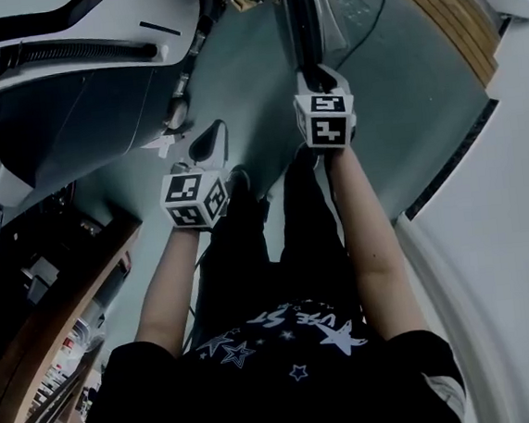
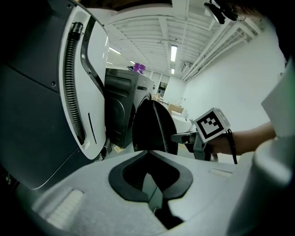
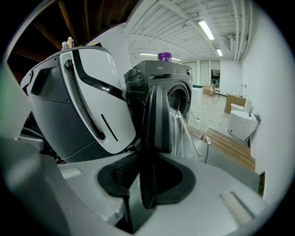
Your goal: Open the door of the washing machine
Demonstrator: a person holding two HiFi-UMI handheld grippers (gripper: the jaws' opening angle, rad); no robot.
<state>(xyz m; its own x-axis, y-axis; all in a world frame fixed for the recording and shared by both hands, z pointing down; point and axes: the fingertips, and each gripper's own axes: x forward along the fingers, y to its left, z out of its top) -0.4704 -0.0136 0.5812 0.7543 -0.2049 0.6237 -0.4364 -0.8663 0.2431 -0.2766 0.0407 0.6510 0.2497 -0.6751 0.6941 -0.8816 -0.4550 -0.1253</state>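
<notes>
Grips door (image 3: 154, 115) rim, upright between fingers, with right gripper (image 3: 147, 184); shows left gripper (image 2: 154, 196) closed, empty, door ahead of fingers, apart.

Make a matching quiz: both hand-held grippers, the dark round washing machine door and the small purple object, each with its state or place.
1. left gripper
2. right gripper
3. dark round washing machine door
4. small purple object

A. on top of the dark grey washing machine
B. clamped on the door's edge
C. swung open
D. shut, holding nothing

Pairs: 1-D, 2-B, 3-C, 4-A
</notes>
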